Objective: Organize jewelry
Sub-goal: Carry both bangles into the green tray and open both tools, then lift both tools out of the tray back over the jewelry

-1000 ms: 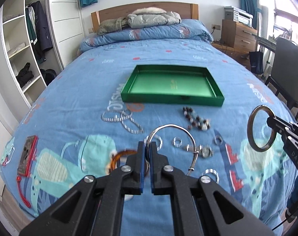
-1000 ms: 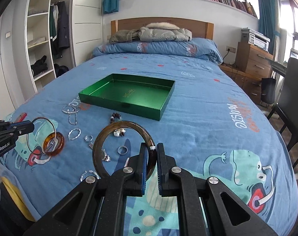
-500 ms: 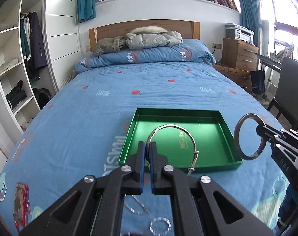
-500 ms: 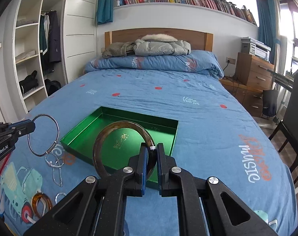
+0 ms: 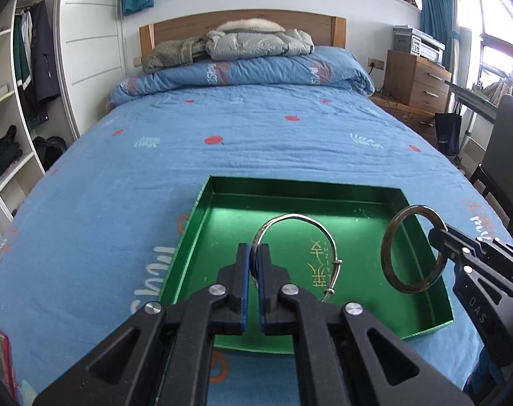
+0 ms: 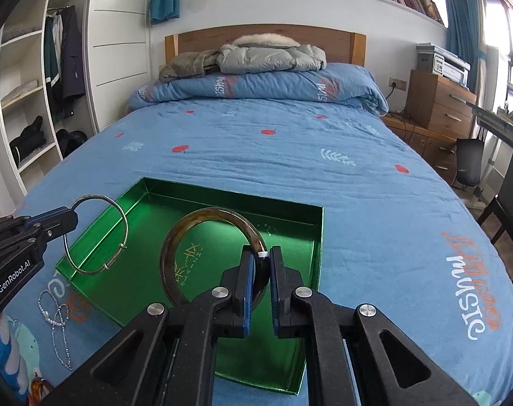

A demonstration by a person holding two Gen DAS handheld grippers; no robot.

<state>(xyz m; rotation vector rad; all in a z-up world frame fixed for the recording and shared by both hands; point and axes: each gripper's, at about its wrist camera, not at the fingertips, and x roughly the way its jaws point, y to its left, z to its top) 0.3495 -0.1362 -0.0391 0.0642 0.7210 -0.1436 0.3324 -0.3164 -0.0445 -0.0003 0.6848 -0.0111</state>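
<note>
Bed w/ blue printed cover (image 5: 256,142) fills both views; green tray (image 6: 148,189) sits on it, nothing lying inside. Left gripper (image 5: 253,264) is clamped tight on thin silver bangle (image 5: 300,217), held upright above tray's floor. Right gripper (image 6: 261,270), jaws closed on brown tortoiseshell bangle (image 6: 202,215), also upright over tray, just beside the silver one, not touching. Sparkly chain (image 6: 55,318) lies on cover near tray's near-left corner.

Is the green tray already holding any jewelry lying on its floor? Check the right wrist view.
No. The green tray has nothing lying in it; the silver bangle and brown bangle are both held above it.
</note>
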